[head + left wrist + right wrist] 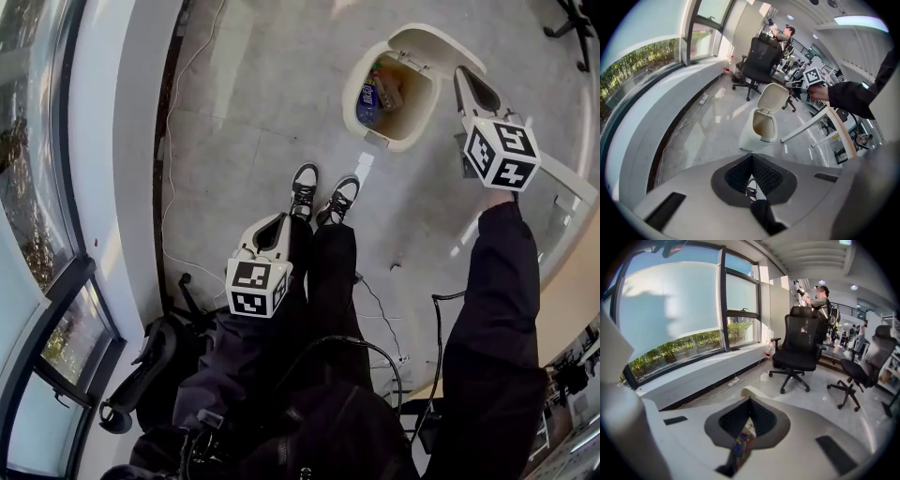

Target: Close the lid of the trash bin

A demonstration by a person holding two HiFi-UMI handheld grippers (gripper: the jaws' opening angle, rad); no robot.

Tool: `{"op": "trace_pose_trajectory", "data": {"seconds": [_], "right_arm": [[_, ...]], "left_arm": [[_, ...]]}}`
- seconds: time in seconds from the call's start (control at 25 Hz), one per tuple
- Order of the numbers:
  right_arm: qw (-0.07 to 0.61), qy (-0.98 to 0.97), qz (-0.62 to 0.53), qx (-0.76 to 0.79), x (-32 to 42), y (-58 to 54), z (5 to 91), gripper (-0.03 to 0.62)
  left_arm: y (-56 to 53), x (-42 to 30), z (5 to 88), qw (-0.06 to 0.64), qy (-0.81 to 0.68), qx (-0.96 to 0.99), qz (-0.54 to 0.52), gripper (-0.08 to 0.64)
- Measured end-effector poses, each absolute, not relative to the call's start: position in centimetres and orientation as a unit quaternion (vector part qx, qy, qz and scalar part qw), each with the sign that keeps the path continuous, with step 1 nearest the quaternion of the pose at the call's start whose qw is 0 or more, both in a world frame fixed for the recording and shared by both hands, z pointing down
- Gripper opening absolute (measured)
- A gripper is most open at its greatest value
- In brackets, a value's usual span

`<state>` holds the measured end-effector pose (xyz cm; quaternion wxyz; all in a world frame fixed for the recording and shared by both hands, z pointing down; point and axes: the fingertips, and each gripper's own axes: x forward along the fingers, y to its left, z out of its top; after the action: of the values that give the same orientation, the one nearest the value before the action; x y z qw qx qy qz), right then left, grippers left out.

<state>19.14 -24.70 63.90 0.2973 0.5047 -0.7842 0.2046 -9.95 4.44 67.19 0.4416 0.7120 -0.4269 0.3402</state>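
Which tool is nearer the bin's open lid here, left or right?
Right. The right tool hovers just beside the open lid of the trash bin. The left tool hangs by the person's legs, well short of it.

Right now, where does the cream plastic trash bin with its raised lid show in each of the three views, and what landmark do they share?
Head view: the cream plastic trash bin sits at the top, right of centre, lid open.
Left gripper view: centre, lid up.
Right gripper view: mostly hidden behind the right gripper; only a lid edge shows above it.
Shared landmark: the white window ledge.
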Motion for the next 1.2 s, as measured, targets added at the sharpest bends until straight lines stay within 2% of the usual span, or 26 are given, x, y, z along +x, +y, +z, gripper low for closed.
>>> {"op": "trace_pose_trajectory", "data": {"seconds": [0.28, 0.56, 1.2], "right_arm": [[0.316, -0.750, 0.185, 0.552, 23.0, -31.5, 64.3, 0.005], [0.402, -0.726, 0.155, 0.536, 24.1, -32.4, 67.1, 0.005], [0.401, -0.741, 0.181, 0.508, 21.1, -25.2, 68.9, 0.005]], "left_arm": [[4.8, -10.2, 67.8, 0.448, -0.428, 0.705, 0.346, 0.002], [5.2, -10.7, 67.8, 0.453, -0.432, 0.700, 0.344, 0.002], [6.0, -10.2, 67.6, 0.455, -0.426, 0.705, 0.339, 0.002]]}}
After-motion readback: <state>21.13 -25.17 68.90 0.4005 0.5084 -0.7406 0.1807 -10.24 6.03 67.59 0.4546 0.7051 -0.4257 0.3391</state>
